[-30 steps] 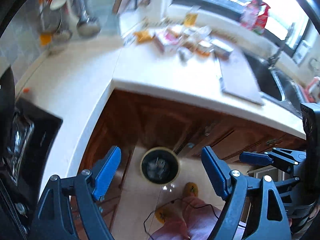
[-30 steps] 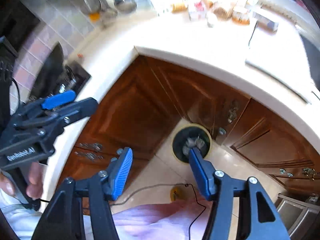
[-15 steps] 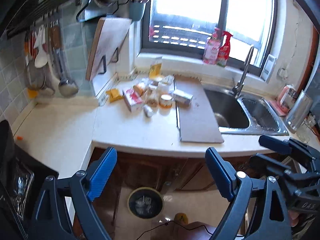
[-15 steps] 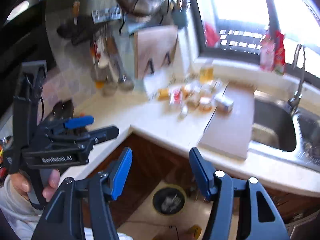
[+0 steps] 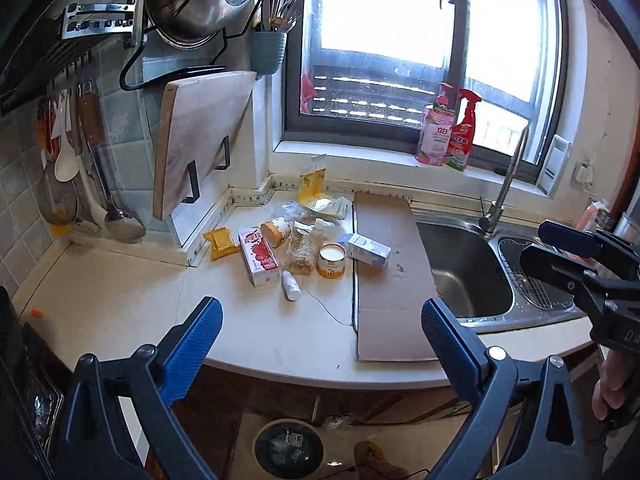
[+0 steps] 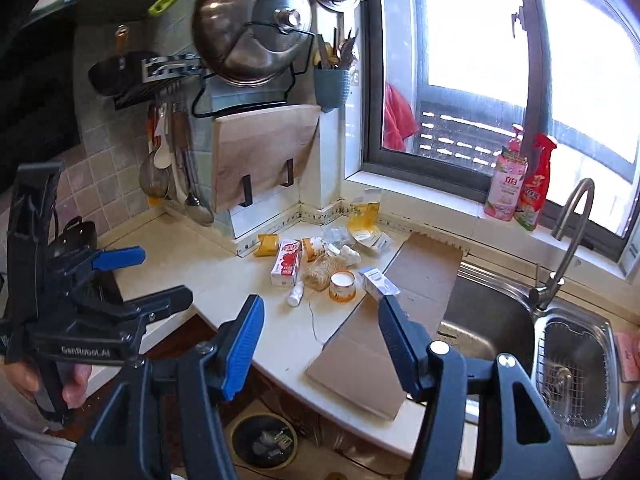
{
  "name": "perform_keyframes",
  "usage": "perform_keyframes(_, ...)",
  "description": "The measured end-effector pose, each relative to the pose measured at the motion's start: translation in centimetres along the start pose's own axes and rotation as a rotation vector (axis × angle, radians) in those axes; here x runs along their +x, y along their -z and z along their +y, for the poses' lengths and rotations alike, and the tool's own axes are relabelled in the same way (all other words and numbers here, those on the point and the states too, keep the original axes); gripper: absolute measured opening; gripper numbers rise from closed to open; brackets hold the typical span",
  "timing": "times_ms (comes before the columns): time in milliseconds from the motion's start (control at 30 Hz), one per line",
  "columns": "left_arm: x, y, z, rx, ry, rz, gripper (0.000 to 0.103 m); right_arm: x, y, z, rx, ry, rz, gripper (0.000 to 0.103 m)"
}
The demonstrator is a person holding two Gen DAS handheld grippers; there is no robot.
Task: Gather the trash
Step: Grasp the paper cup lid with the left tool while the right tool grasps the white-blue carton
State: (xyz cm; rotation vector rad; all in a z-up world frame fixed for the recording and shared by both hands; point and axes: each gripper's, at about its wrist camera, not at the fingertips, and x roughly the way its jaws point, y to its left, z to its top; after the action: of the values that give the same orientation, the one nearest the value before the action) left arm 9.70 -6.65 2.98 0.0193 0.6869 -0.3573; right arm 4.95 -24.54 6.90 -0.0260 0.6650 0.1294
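Note:
A pile of trash lies on the white counter (image 5: 120,304) near the corner: a red-and-white carton (image 5: 259,261) (image 6: 285,267), a small white bottle (image 5: 291,285) (image 6: 296,294), an orange tub (image 5: 331,261) (image 6: 342,286), a white-and-blue box (image 5: 368,250) (image 6: 378,282), a yellow packet (image 5: 222,241) and wrappers. A round bin (image 5: 289,449) (image 6: 264,440) stands on the floor below the counter. My left gripper (image 5: 320,344) is open and empty, in front of the counter edge. My right gripper (image 6: 322,344) is open and empty, also short of the pile.
A flat cardboard sheet (image 5: 390,280) lies beside the sink (image 5: 464,276) with its tap (image 5: 504,188). A cutting board (image 5: 200,140), hanging utensils and a pot lid line the wall. Two bottles (image 5: 444,132) stand on the windowsill. A stove (image 6: 86,276) is at the left.
Both grippers have tilted up from the floor and bin to face the counter and window. Both stay open and empty.

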Motion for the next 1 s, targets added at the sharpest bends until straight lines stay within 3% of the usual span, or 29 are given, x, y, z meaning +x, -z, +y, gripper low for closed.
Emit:
perform_keyframes(233,8.9,-3.7,-1.6,-0.081,-0.061,0.101,0.099,9.0,-2.1,-7.5,0.022,-0.069,0.145,0.06)
perform_keyframes(467,18.1,-4.6,-2.9,-0.143,-0.095,0.22,0.099,18.7,-1.6,-12.3,-0.051,-0.124,0.264,0.06)
perform_keyframes(800,27.2,-3.9,-2.7,-0.211,-0.136,0.37,0.099,31.6,0.5,-14.5,-0.071,-0.188,0.443,0.06)
perform_keyframes(1000,30.4,-3.6,-2.0,-0.259,-0.135,0.426,0.099,35.2,1.8,-13.7,-0.116,-0.223,0.489,0.06)
